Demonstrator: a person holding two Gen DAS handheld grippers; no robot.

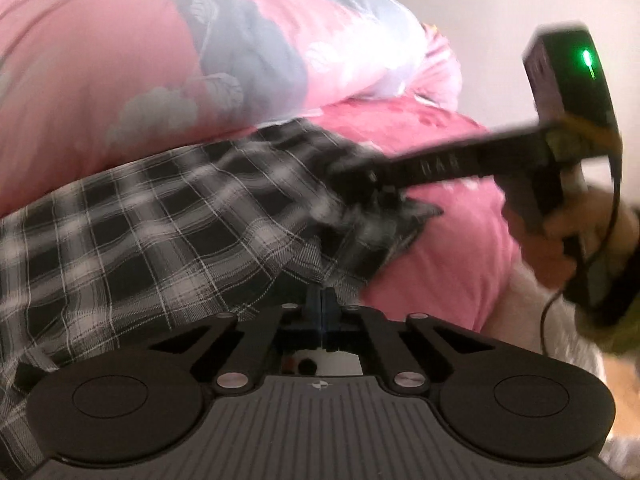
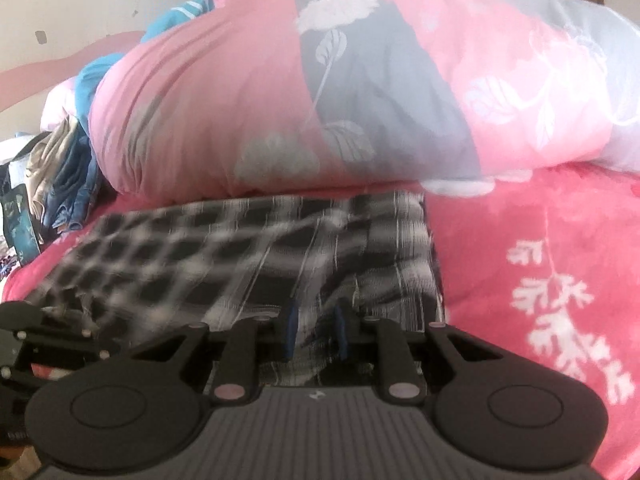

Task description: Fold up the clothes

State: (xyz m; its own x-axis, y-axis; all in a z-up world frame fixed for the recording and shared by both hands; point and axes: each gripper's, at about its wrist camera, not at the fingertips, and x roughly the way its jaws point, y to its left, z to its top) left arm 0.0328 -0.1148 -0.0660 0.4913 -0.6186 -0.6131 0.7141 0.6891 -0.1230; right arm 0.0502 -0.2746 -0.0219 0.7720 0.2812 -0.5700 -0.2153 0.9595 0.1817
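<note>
A black-and-white plaid garment [image 1: 160, 216] lies spread on the pink bed sheet [image 1: 440, 248]. In the left wrist view my left gripper [image 1: 322, 300] is shut, its blue pads pressed together on the garment's near edge. My right gripper [image 1: 372, 188] reaches in from the right, held by a person's hand [image 1: 580, 220], and pinches a bunched corner of the cloth. In the right wrist view the plaid garment [image 2: 260, 248] passes between the blue pads [image 2: 290, 332] of my right gripper [image 2: 315, 320], which is shut on a fold. The left gripper's black linkage [image 2: 48, 332] shows at the lower left.
A rolled pink-and-grey floral duvet [image 2: 320, 92] lies right behind the garment. A pile of jeans and other clothes [image 2: 64, 176] sits at the far left. The pink sheet with white leaf prints [image 2: 560, 300] stretches to the right. A pale wall [image 1: 500, 0] stands behind.
</note>
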